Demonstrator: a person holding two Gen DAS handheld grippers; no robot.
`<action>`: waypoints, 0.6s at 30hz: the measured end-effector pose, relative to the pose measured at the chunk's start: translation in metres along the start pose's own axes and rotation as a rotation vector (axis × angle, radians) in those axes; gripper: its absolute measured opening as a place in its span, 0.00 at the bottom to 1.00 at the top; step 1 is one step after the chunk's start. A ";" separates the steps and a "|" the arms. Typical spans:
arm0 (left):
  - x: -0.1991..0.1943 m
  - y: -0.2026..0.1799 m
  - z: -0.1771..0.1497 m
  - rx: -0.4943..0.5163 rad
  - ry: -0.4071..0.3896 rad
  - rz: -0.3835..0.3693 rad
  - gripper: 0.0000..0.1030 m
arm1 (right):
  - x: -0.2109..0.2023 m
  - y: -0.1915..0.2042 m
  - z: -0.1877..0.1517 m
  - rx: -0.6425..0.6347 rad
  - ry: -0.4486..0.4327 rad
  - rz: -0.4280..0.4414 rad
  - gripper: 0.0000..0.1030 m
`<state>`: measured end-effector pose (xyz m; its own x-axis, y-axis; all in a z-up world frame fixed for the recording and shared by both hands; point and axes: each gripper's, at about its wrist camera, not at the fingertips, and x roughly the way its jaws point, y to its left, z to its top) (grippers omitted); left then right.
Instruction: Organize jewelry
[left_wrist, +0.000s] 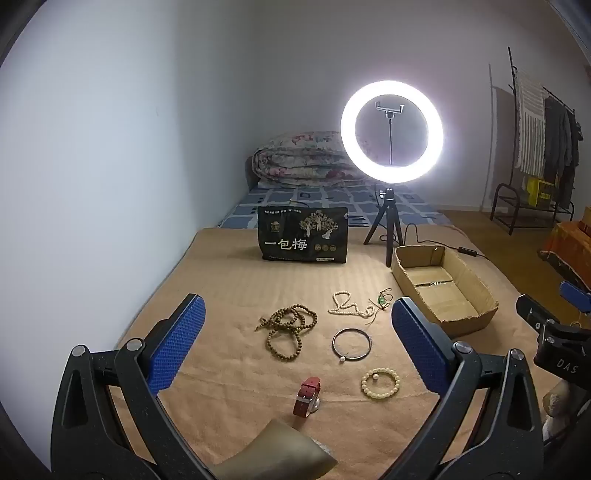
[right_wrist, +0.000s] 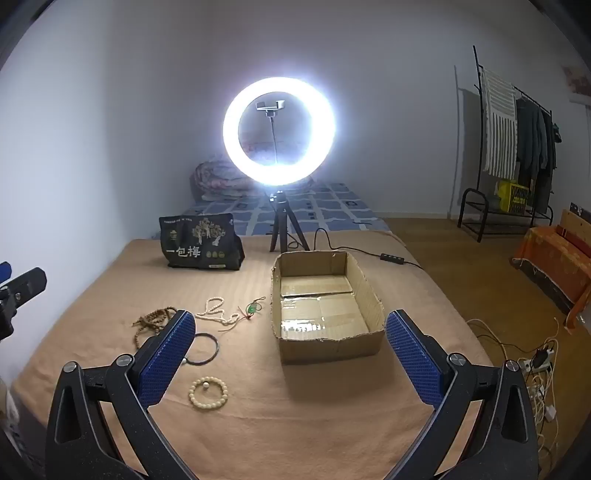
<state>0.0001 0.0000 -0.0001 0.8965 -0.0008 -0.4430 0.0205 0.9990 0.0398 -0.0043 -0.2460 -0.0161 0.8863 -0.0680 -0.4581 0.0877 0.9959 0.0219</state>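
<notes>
Jewelry lies on a tan blanket: brown wooden beads (left_wrist: 288, 328), a cream bead necklace (left_wrist: 345, 304) with a green pendant (left_wrist: 382, 301), a dark bangle (left_wrist: 351, 344), a cream bead bracelet (left_wrist: 380, 382) and a red-strap watch (left_wrist: 307, 397). An open, empty cardboard box (left_wrist: 469, 314) stands to their right. My left gripper (left_wrist: 297, 325) is open and empty above the jewelry. My right gripper (right_wrist: 290, 339) is open and empty in front of the box (right_wrist: 332, 343). The bracelet (right_wrist: 208, 392), bangle (right_wrist: 212, 349), necklace (right_wrist: 216, 314) and wooden beads (right_wrist: 155, 319) show left of it.
A lit ring light on a tripod (left_wrist: 391, 133) and a black snack bag (left_wrist: 303, 234) stand behind the jewelry. A cable (right_wrist: 369, 253) runs right from the tripod. A wall is at the left; the floor, a clothes rack (right_wrist: 517, 147) and power cords (right_wrist: 539, 365) are at the right.
</notes>
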 end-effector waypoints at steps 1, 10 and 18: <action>0.000 0.000 0.000 -0.002 -0.007 0.000 1.00 | 0.000 0.000 0.000 0.005 -0.003 0.004 1.00; 0.003 -0.001 -0.001 -0.014 0.012 -0.010 1.00 | 0.001 0.000 -0.001 0.003 0.005 0.004 1.00; 0.001 0.001 0.001 -0.014 0.007 -0.012 1.00 | -0.001 -0.001 0.000 -0.004 0.001 0.007 1.00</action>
<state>0.0011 0.0007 0.0001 0.8932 -0.0120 -0.4494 0.0245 0.9995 0.0219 -0.0050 -0.2471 -0.0163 0.8866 -0.0605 -0.4585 0.0793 0.9966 0.0219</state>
